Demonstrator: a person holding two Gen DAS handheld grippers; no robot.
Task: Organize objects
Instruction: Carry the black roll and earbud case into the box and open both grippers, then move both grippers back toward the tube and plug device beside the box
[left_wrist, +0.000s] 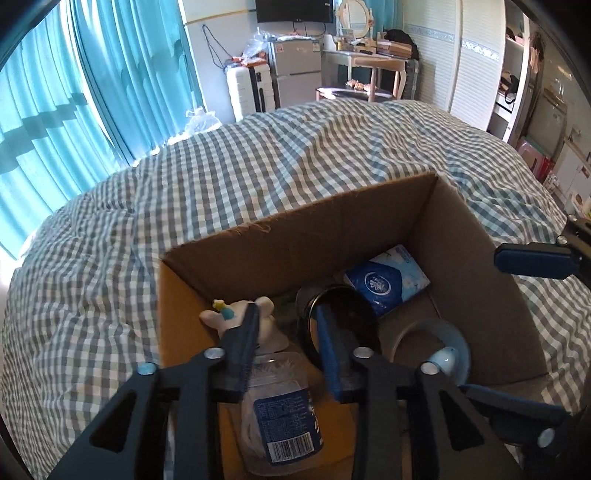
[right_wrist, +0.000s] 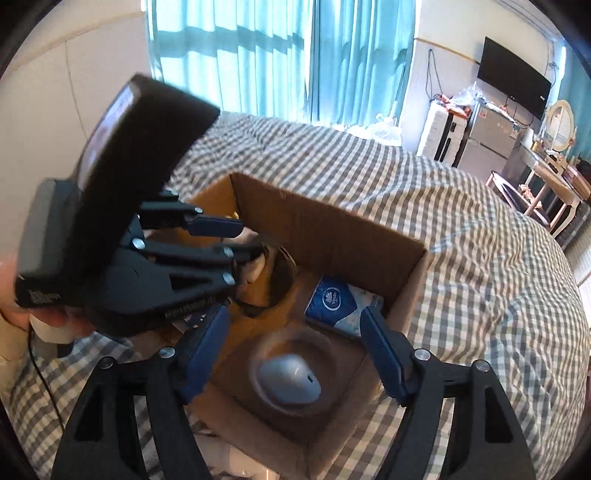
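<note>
An open cardboard box (left_wrist: 332, 236) sits on the checked bed. Inside lie a clear bottle with a blue label (left_wrist: 284, 413), a white plush toy (left_wrist: 240, 314), a dark round tin (left_wrist: 343, 321), a blue tissue pack (left_wrist: 388, 280) and a pale bowl with a rounded object in it (left_wrist: 439, 350). My left gripper (left_wrist: 286, 332) hangs over the box above the bottle, jaws apart, nothing between them. In the right wrist view the left gripper (right_wrist: 236, 243) reaches into the box (right_wrist: 332, 229). My right gripper (right_wrist: 295, 354) is open and empty above the bowl (right_wrist: 291, 373); the tissue pack (right_wrist: 336, 302) lies beyond.
The checked duvet (left_wrist: 258, 166) surrounds the box. Teal curtains (left_wrist: 74, 92) stand at the left. A suitcase (left_wrist: 251, 88), a small fridge (left_wrist: 295, 70) and a dressing table (left_wrist: 369, 62) stand beyond the bed's far end. A wardrobe (left_wrist: 472, 66) is at the right.
</note>
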